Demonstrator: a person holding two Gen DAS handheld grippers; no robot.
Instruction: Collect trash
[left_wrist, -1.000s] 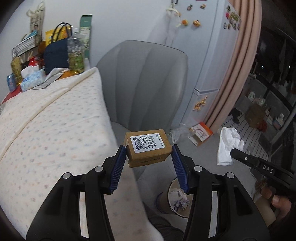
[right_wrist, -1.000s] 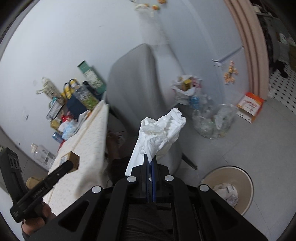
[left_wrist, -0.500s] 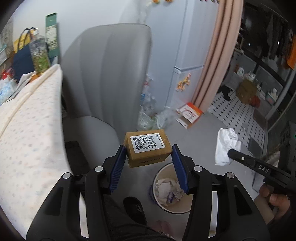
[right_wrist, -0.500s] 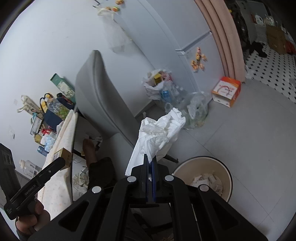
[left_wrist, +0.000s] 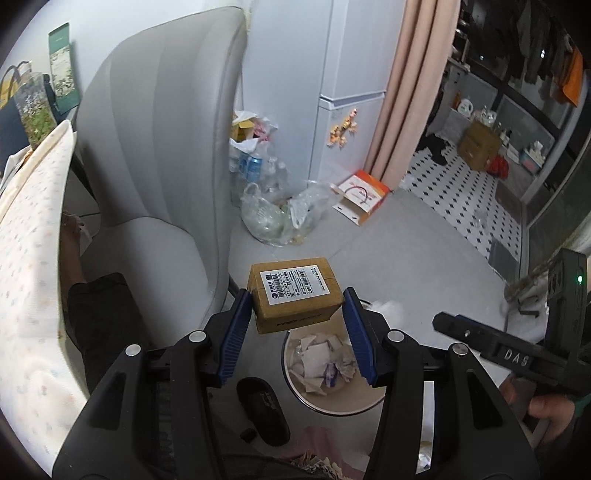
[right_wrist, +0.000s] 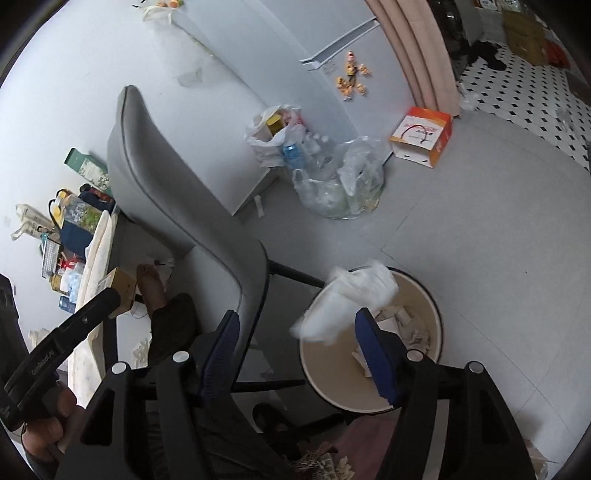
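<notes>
Floor (right_wrist: 480, 229): grey and open to the right and far side of the bin, so I have free room there. To the left the grey chair (right_wrist: 177, 192) stands close, its seat edge near the bin's left rim, and the cloth-covered counter (left_wrist: 26, 258) lies further left again.

Bin (right_wrist: 432, 295): round, cream inside, open-topped, on the floor below both claws. It already holds crumpled paper, so part of the collecting is done.

Cardboard box (left_wrist: 293, 293): labelled, carried by my left claw (left_wrist: 295, 328) above the near-left rim of the bin. The left blue pad touches its side; a gap shows at the right pad, so the hold looks slack and the claw is probably letting go, though I cannot tell for sure. The box is not yet in the bin.

White tissue wad (right_wrist: 347, 306): blurred, in the air over the bin's left rim. My right claw (right_wrist: 303, 354) stands spread, gripping nothing, so I judge this piece released and falling.

Left to do: the box must drop inside. Its footprint sits close to the rim, so a small shift toward the bin's centre would be safer.
</notes>
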